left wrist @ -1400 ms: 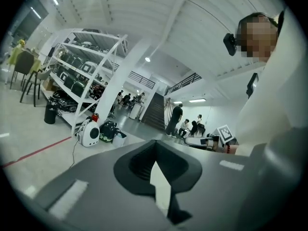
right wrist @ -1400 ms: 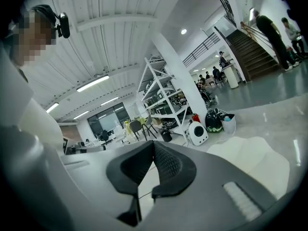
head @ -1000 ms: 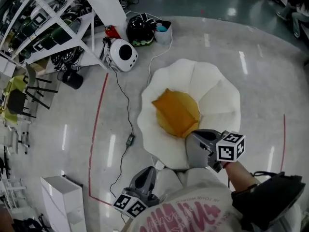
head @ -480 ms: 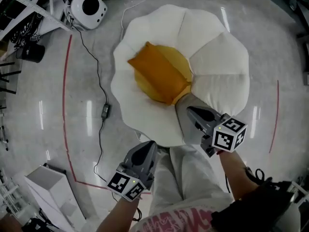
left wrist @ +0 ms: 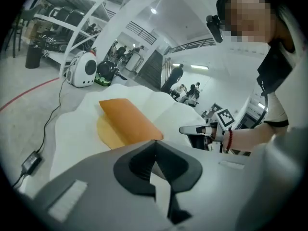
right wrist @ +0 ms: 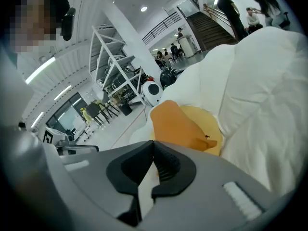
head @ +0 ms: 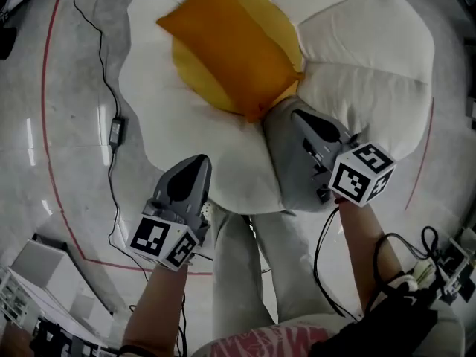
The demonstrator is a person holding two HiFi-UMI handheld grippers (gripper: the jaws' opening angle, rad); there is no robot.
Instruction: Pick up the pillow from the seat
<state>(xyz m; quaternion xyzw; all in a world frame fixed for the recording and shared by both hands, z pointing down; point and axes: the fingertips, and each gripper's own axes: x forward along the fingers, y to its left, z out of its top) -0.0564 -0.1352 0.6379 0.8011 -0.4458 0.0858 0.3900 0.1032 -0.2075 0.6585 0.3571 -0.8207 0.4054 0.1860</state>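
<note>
At seat (head: 357, 43) centre, orange pillow (head: 230, 54) lies flat on yellow middle disc (head: 192, 73), its near corner just ahead of R gripper (head: 297, 115) tip. L gripper (head: 196, 162) is over seat's near edge, apart from pillow. Both jaws fully closed, nothing in either. Seat: white, puffy, petal-shaped lobes. Pillow: rectangular, smooth cloth. Open grey floor (head: 71, 162) w/ red line (head: 44, 117) off seat's left edge.

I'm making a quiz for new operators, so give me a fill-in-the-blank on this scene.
The orange rectangular fabric pillow lies on the ___ centre of the white petal-shaped cushion seat.
The left gripper and the right gripper both have jaws ___.
The gripper nearer the pillow is the ___ one.
Missing: yellow; shut; right.
</note>
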